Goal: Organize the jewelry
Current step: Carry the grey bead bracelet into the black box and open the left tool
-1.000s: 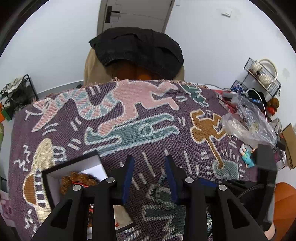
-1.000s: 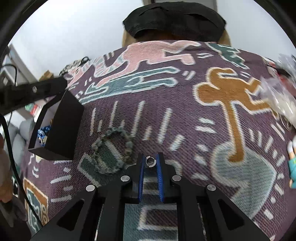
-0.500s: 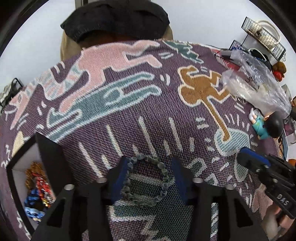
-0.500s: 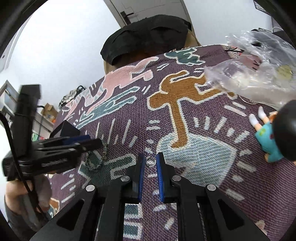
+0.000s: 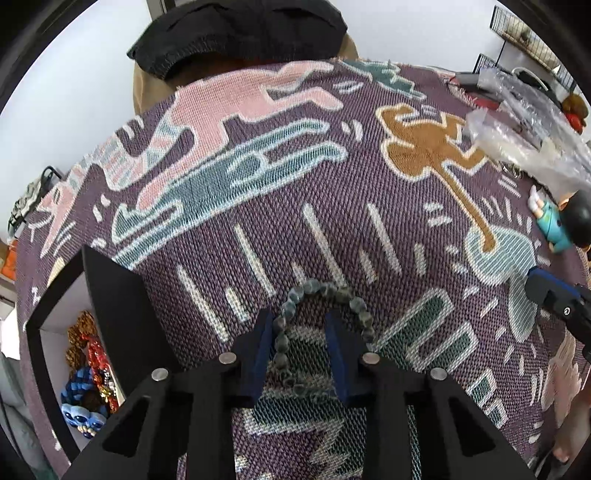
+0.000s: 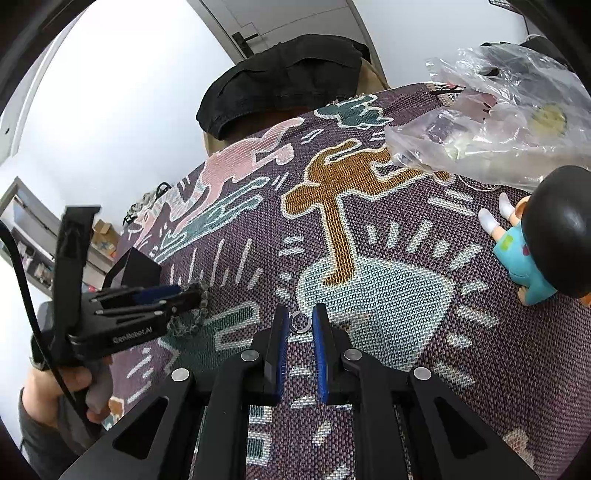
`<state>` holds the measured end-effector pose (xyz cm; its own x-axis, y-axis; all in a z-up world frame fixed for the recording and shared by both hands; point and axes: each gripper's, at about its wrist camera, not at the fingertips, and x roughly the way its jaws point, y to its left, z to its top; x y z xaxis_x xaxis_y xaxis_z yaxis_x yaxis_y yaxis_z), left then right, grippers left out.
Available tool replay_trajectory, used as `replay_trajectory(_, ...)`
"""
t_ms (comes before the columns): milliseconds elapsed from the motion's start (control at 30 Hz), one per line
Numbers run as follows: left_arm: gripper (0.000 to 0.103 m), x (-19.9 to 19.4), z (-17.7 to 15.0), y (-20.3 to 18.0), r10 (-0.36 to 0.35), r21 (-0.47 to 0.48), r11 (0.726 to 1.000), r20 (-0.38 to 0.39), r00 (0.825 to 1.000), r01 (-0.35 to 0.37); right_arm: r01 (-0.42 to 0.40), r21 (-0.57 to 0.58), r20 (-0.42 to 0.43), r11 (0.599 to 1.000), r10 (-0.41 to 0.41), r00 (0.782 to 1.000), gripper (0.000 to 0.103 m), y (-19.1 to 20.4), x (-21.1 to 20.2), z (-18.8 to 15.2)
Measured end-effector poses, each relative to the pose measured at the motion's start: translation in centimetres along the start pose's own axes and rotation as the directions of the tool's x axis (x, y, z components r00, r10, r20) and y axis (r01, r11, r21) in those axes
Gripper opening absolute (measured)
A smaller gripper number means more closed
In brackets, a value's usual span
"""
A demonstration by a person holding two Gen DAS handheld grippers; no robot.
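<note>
A grey-green bead bracelet (image 5: 317, 290) lies on the patterned blanket (image 5: 258, 229). My left gripper (image 5: 298, 320) points down over it with its jaws closing. The bracelet's left strand runs between them, touching only the left pad, and the right finger stands inside the loop. From the right wrist view, the left gripper (image 6: 186, 295) meets the bracelet (image 6: 197, 317) beside the black box (image 6: 136, 264). My right gripper (image 6: 299, 317) is shut on a small silver ring (image 6: 300, 322), held just above the blanket. The box (image 5: 55, 295) has a white inside holding several pieces of jewellery (image 5: 90, 369).
A crumpled clear plastic bag (image 6: 498, 129) and a toy figure in a teal shirt (image 6: 528, 254) lie at the right. A black garment (image 5: 240, 33) drapes a chair behind the table. A wire rack (image 5: 524, 33) stands at the far right. A hand (image 6: 74, 380) holds the left gripper.
My left gripper came down over the bracelet with wide jaws, then narrowed them around its left strand. My right gripper carried the ring rightward toward the toy figure and then held still.
</note>
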<state>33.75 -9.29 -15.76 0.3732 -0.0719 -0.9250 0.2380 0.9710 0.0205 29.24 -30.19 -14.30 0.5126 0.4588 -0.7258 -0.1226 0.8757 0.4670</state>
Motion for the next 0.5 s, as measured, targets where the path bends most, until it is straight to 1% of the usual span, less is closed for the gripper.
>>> replay_trajectory(33, 0.021, 0.0, 0.0, -0.1, -0.006, 0.008, 1.0, 0.002, 1.0, 0.006, -0.002, 0.0, 0.002, 1.0, 0.002, 1.0, 0.014, 0.1, -0.1, 0.0)
replay_trajectory(67, 0.008, -0.1, -0.1, -0.1, -0.011, 0.013, 1.0, 0.002, 1.0, 0.011, -0.003, 0.001, 0.003, 1.0, 0.003, 1.0, 0.014, 0.1, -0.1, 0.0)
replay_trajectory(133, 0.008, -0.4, -0.1, -0.5, -0.002, 0.026, 1.0, 0.005, 1.0, 0.002, -0.01, -0.001, 0.009, 1.0, 0.011, 1.0, 0.014, 0.5, -0.4, 0.1)
replay_trajectory(233, 0.008, -1.8, -0.3, -1.0, -0.008, 0.044, 0.999, 0.05, 0.999, 0.005, -0.022, -0.018, 0.023, 1.0, 0.023, 0.999, 0.014, 1.4, -1.1, 0.4)
replay_trajectory(367, 0.008, -5.1, -0.2, -0.8, -0.008, 0.044, 0.999, 0.128, 0.992, 0.003, -0.034, -0.046, 0.037, 0.998, 0.036, 0.999, 0.014, 3.1, -1.7, 0.7)
replay_trajectory(500, 0.008, -8.8, -0.4, 0.4, 0.004, 0.025, 1.0, 0.201, 0.979, -0.009, -0.054, -0.076, 0.051, 0.996, 0.058, 0.997, 0.014, 5.3, -2.1, 1.0)
